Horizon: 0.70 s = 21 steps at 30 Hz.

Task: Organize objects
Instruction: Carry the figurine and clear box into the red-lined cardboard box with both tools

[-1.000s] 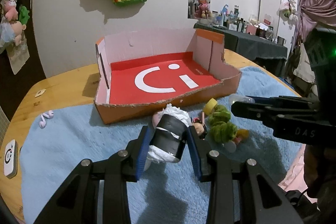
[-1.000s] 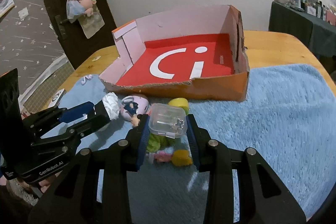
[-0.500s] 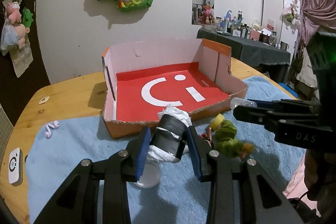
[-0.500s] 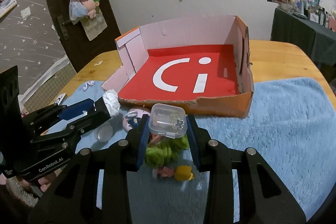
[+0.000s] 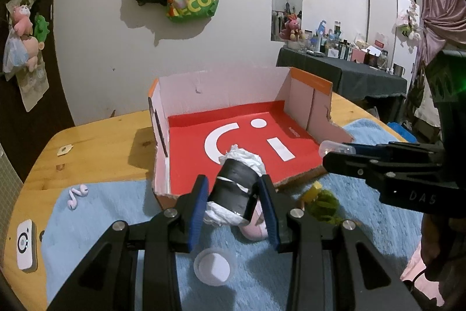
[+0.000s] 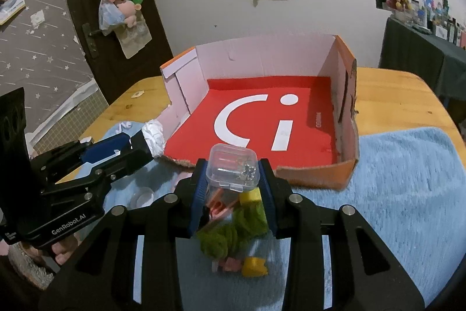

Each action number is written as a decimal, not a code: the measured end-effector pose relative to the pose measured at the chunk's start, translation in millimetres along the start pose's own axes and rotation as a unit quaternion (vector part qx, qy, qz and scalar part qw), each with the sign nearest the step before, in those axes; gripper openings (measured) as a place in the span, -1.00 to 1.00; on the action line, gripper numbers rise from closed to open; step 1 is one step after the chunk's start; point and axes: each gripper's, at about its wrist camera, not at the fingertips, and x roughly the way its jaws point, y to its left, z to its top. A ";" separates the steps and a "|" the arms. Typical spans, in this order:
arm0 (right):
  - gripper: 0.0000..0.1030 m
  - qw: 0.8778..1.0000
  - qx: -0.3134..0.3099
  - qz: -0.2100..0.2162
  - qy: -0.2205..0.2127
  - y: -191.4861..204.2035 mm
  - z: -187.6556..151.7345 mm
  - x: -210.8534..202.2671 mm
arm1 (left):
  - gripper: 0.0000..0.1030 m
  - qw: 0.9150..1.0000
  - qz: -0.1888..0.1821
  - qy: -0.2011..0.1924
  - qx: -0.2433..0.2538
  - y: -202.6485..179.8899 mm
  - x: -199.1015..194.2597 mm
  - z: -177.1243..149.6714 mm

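Observation:
My left gripper (image 5: 236, 196) is shut on a black roll stuffed with white tissue (image 5: 237, 188), held in the air just above the near edge of the open cardboard box (image 5: 221, 95) with a red floor. My right gripper (image 6: 233, 182) is shut on a small clear plastic case (image 6: 232, 167) with metal bits inside, also lifted at the box's near wall (image 6: 314, 178). In the right wrist view the left gripper (image 6: 137, 143) shows at the left with the roll's white end (image 6: 153, 133). The right gripper (image 5: 329, 152) shows at the right of the left wrist view.
On the blue fleece mat (image 6: 407, 194) lie a green woolly toy (image 6: 230, 235) with yellow parts, a pink round toy (image 5: 256, 226) and a clear lid (image 5: 214, 267). Pink earbuds (image 5: 76, 194) and a white device (image 5: 24, 244) lie at the left on the wooden table (image 5: 102, 147).
Both grippers have risen and moved forward toward the box with their objects still held; the toys and the lid on the mat now lie lower and nearer in the views.

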 end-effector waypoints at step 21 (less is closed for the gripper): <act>-0.35 1.000 0.002 -0.012 0.016 -13.3 30.3 34.6 | -0.27 1.000 0.008 0.004 -0.011 10.5 38.1 28.1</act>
